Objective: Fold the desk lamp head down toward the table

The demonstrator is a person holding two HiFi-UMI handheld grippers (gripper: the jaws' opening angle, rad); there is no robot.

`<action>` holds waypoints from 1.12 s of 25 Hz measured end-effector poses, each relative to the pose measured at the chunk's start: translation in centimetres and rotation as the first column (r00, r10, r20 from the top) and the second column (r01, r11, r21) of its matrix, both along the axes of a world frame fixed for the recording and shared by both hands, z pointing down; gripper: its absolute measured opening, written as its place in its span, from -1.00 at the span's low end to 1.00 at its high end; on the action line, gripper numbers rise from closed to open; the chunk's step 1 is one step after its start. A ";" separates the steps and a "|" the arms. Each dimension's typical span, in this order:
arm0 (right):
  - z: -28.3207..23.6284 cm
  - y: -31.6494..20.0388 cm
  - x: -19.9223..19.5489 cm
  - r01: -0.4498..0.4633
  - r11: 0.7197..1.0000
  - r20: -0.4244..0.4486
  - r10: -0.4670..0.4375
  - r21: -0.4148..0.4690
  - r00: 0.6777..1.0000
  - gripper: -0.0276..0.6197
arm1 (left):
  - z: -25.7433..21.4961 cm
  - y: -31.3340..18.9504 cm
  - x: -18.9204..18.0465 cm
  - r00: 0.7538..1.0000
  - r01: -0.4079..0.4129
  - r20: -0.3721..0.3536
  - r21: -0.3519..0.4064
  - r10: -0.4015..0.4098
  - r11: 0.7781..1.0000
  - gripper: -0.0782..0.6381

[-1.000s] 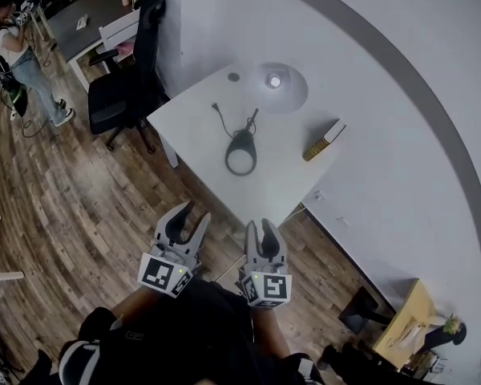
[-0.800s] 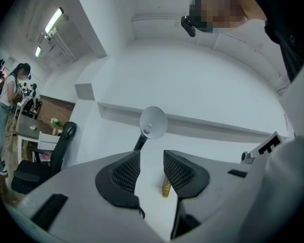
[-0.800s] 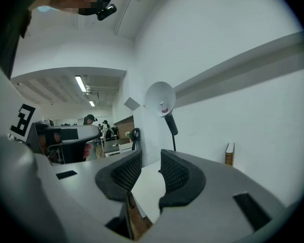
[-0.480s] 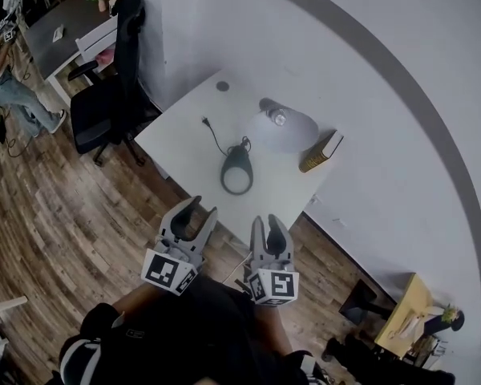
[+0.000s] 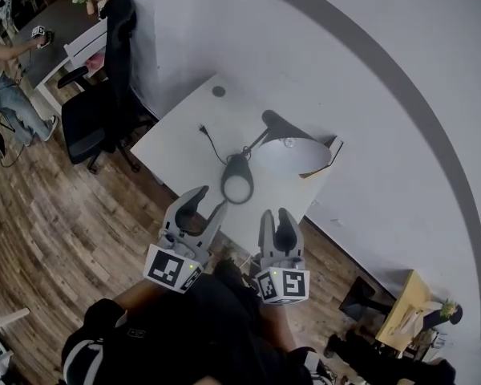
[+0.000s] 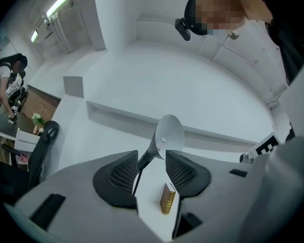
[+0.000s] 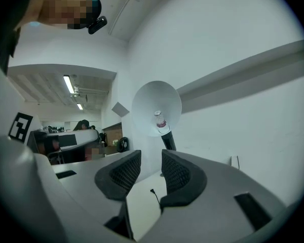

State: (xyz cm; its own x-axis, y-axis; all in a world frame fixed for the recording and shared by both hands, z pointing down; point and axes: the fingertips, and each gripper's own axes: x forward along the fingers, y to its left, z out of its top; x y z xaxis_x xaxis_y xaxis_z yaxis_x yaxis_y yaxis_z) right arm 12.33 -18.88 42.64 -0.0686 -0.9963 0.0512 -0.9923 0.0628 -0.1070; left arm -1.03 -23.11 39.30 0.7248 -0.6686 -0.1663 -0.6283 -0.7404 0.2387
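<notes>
The desk lamp stands on the white table (image 5: 184, 147), its round black base (image 5: 236, 188) near the front edge. Its arm rises to the cone shade (image 5: 292, 152), whose open face with the bulb (image 7: 160, 120) shows in the right gripper view. My left gripper (image 5: 201, 208) hovers just short of the table's front edge, open; its jaws have just been opening, with nothing between them. My right gripper (image 5: 277, 221) hangs beside it, also open and empty. The left gripper view frames the shade (image 6: 170, 133) and a book (image 6: 167, 198) between the pads (image 6: 124, 174).
The book (image 5: 324, 157) lies on the table behind the lamp, against the wall. The lamp's loose plug and cord (image 5: 205, 135) trail across the tabletop. A black office chair (image 5: 104, 95) stands left of the table; a person sits at a far desk (image 5: 56, 30).
Both grippers have moved forward and up toward the table. The lamp and table now look nearer and larger in the head view. The left jaws stand wider apart.
</notes>
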 end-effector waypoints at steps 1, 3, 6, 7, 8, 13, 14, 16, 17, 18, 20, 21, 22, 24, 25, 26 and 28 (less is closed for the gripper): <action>-0.2 -0.4 0.3 -0.002 1.000 0.005 0.002 0.008 1.000 -0.52 | -0.1 -0.4 0.2 1.000 0.003 -0.001 0.003 -0.003 1.000 -0.30; -0.4 -1.0 1.3 -0.012 1.000 0.014 0.012 0.015 1.000 -0.48 | -0.1 -1.0 0.7 1.000 0.008 0.002 0.003 -0.008 1.000 -0.30; -1.0 -1.8 2.9 -0.017 1.000 0.031 0.016 0.026 0.999 -0.45 | -0.2 -1.3 1.6 1.000 0.016 0.007 -0.003 -0.016 1.000 -0.29; -1.3 -2.0 3.4 -0.016 0.999 0.035 0.014 0.036 0.999 -0.44 | -0.4 -1.4 1.9 1.000 0.017 0.007 -0.001 -0.017 1.000 -0.29; -1.7 -2.3 3.8 -0.014 0.999 0.037 0.013 0.045 0.999 -0.44 | -0.6 -1.5 2.2 1.000 0.020 0.008 0.001 -0.020 1.000 -0.29; -3.2 -4.1 5.3 0.013 0.997 0.043 -0.016 0.073 0.999 -0.44 | -1.5 -2.7 3.8 0.999 0.040 -0.002 0.004 -0.040 0.999 -0.28; -3.5 -4.3 5.5 0.021 0.996 0.045 -0.025 0.081 0.999 -0.44 | -1.8 -2.9 4.1 0.999 0.045 -0.008 0.006 -0.045 0.999 -0.28; -4.2 -4.8 6.0 0.035 0.994 0.051 -0.040 0.100 0.998 -0.44 | -2.3 -3.4 4.8 0.998 0.054 -0.017 0.011 -0.054 0.998 -0.28; -4.6 -5.0 6.2 0.041 0.993 0.053 -0.047 0.110 0.998 -0.44 | -2.5 -3.6 5.1 0.998 0.058 -0.017 0.017 -0.057 0.998 -0.28; -4.9 -5.2 6.4 0.047 0.992 0.053 -0.053 0.121 0.997 -0.44 | -2.7 -3.8 5.4 0.998 0.062 -0.014 0.025 -0.062 0.998 -0.29; -5.3 -5.7 6.6 0.059 0.989 0.052 -0.067 0.139 0.996 -0.44 | -2.9 -4.3 5.9 0.998 0.070 -0.007 0.035 -0.070 0.997 -0.29; -5.4 -6.0 6.6 0.066 0.987 0.051 -0.074 0.144 0.996 -0.44 | -2.9 -4.6 6.1 0.997 0.073 -0.008 0.034 -0.072 0.997 -0.28; -5.5 -6.3 6.7 0.074 0.986 0.051 -0.082 0.147 0.995 -0.44 | -3.0 -4.9 6.3 0.997 0.075 -0.012 0.030 -0.075 0.997 -0.29; -5.6 -6.7 6.8 0.088 0.985 0.049 -0.097 0.149 0.994 -0.44 | -3.0 -5.5 6.8 0.997 0.079 -0.019 0.022 -0.079 0.997 -0.28; -5.6 -6.9 7.0 0.095 0.984 0.049 -0.103 0.147 0.993 -0.44 | -3.1 -5.7 7.0 0.997 0.082 -0.018 0.023 -0.081 0.996 -0.29; -5.5 -7.1 7.2 0.102 0.984 0.049 -0.110 0.143 0.993 -0.44 | -3.1 -5.9 7.3 0.996 0.085 -0.012 0.025 -0.084 0.996 -0.28; -5.3 -7.4 7.6 0.115 0.984 0.049 -0.123 0.136 0.991 -0.45 | -3.2 -6.1 8.0 0.996 0.086 0.007 0.031 -0.086 0.996 -0.29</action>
State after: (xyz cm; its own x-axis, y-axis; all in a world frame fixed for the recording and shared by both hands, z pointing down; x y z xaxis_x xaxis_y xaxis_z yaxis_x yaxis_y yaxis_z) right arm 19.89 -26.24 37.36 -0.1863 -0.9785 -0.0883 -0.9693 0.1977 -0.1459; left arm 6.92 -29.22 36.12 0.6662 -0.7233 -0.1816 -0.6918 -0.6904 0.2115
